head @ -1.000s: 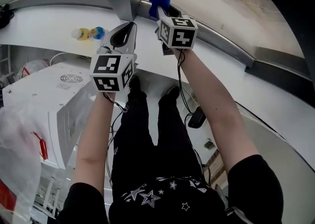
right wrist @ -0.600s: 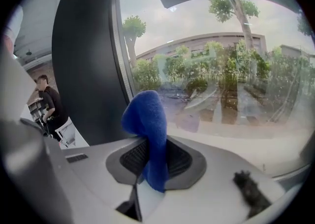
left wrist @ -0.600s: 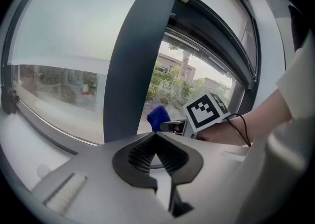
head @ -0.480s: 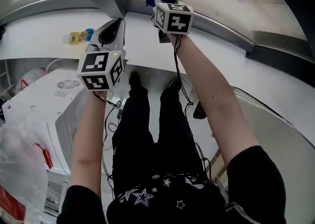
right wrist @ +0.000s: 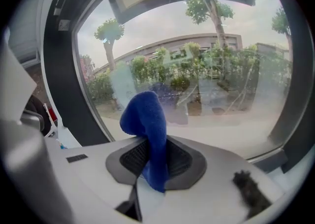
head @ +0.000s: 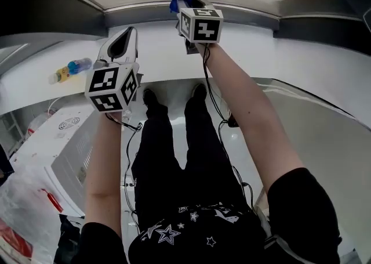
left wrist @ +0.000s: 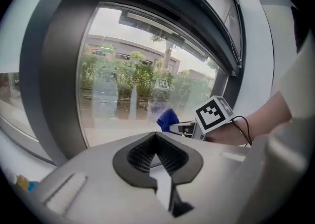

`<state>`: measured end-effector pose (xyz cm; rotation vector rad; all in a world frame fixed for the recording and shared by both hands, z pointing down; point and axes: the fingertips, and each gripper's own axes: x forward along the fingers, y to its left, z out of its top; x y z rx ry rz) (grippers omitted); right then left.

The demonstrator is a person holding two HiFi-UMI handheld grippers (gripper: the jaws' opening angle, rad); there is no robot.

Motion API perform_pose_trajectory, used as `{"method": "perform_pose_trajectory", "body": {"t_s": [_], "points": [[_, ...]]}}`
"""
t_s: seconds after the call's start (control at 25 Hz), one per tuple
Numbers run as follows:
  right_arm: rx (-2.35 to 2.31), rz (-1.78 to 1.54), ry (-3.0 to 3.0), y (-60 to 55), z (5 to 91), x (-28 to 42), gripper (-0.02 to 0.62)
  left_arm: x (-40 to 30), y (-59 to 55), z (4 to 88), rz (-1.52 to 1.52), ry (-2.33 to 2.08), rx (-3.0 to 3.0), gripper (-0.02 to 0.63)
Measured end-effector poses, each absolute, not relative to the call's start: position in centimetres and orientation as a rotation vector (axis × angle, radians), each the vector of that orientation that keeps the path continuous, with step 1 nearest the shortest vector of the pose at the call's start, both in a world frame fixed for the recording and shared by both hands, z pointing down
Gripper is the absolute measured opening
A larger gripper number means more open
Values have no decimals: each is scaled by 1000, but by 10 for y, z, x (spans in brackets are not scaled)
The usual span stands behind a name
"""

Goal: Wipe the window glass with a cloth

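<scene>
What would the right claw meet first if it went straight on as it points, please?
Most likely the glass: the right claw points at it, and the cloth it grips would touch first. The gap is hard to judge.

Blue cloth (right wrist: 147,134), soft and fuzzy, pinched in the right hand-held gripper (right wrist: 153,156), with a bunched fold sticking up past the jaws. It is held by the lower edge of the window glass (right wrist: 206,85); contact unclear. The pane is dark-framed and hazy.
</scene>
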<state>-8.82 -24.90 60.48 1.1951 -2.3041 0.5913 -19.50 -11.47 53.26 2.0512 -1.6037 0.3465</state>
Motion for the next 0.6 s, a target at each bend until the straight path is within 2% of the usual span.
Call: {"method": "perform_pose_trajectory", "body": {"t_s": [0.6], "points": [[1576,702,-2142,-316,617,215,83,43,-187,551,441,-1353,2231,6]]}}
